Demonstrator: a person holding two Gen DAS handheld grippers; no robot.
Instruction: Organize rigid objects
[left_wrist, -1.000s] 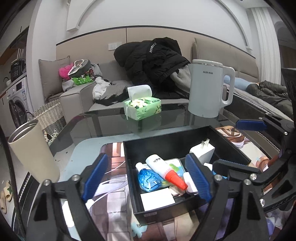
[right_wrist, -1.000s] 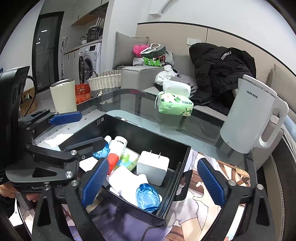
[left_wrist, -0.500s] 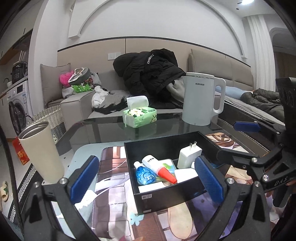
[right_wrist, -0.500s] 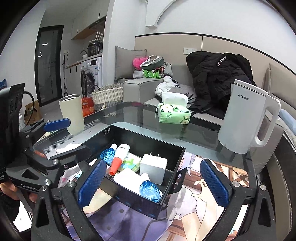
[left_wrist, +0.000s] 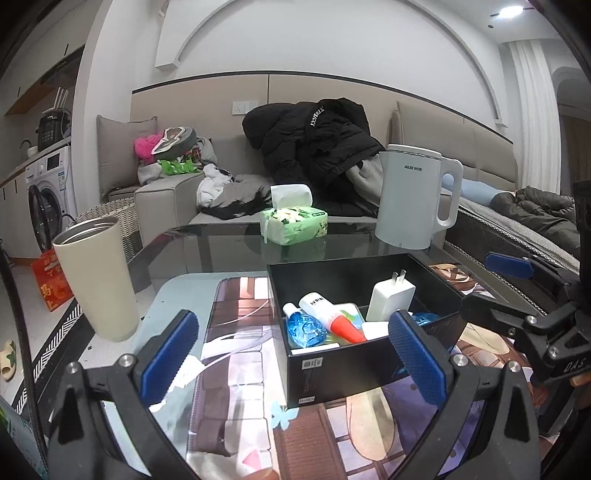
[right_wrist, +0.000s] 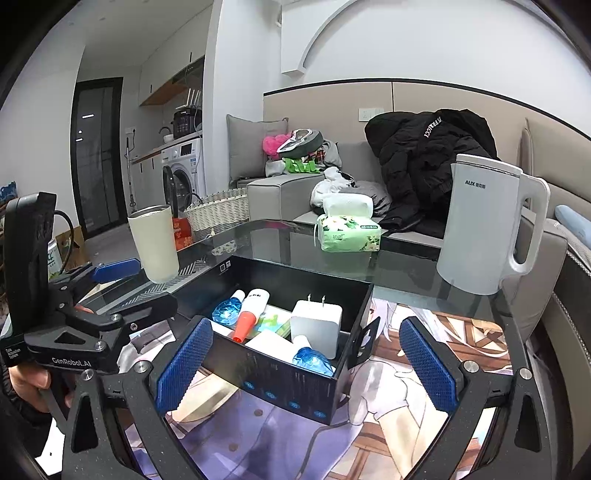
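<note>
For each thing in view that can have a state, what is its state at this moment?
Left gripper: open, holding nothing.
Right gripper: open, holding nothing.
Black box: lid off, holding small items.
White charger: standing, prongs up, unplugged.
Red-capped tube: capped, lying tilted.
Beige tumbler: upright, no lid.
White kettle: upright, lid shut.
Tissue pack: opened, tissue sticking out.

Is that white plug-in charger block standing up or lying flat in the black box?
Standing up: the white charger block rests on its base in the black box, prongs pointing upward.

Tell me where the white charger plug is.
The charger plug stands prongs-up inside the black box, toward its right side in both views, beside the red-capped tube.
</note>
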